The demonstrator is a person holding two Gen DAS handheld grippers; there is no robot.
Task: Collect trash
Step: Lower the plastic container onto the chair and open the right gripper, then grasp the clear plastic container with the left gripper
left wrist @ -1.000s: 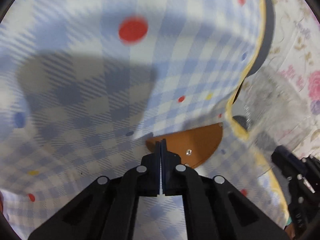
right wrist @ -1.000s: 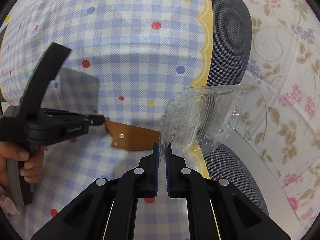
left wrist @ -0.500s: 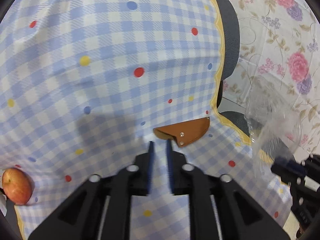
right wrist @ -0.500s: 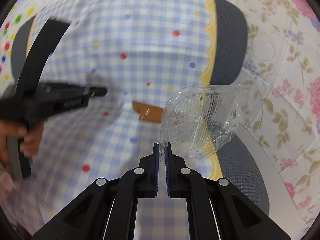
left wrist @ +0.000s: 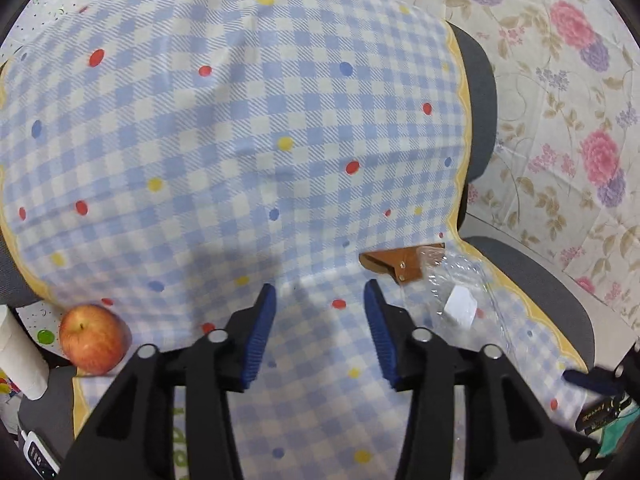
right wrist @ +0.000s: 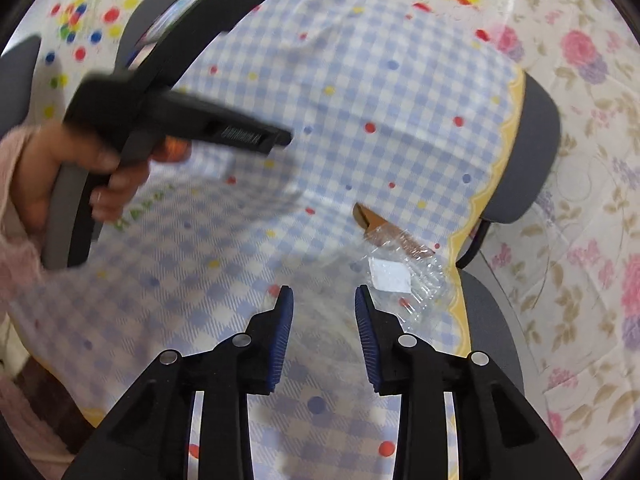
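Observation:
A clear plastic bag with a white label lies loose on the checked cloth, over one end of a brown leather-like piece. My right gripper hovers just left of the bag, jaws opening, nothing between them. In the left wrist view the bag and the brown piece lie ahead to the right. There my left gripper has its jaws opening over bare cloth, holding nothing. A hand carries the left gripper at the upper left of the right wrist view.
The cloth covers a grey chair whose edge shows on the right. A red apple and a white roll sit at the left. Flowered sheeting covers the floor on the right.
Both grippers have drawn back and up from the cloth. The left one opened beside the brown piece. The right one let go of the plastic bag, which dropped onto the cloth.

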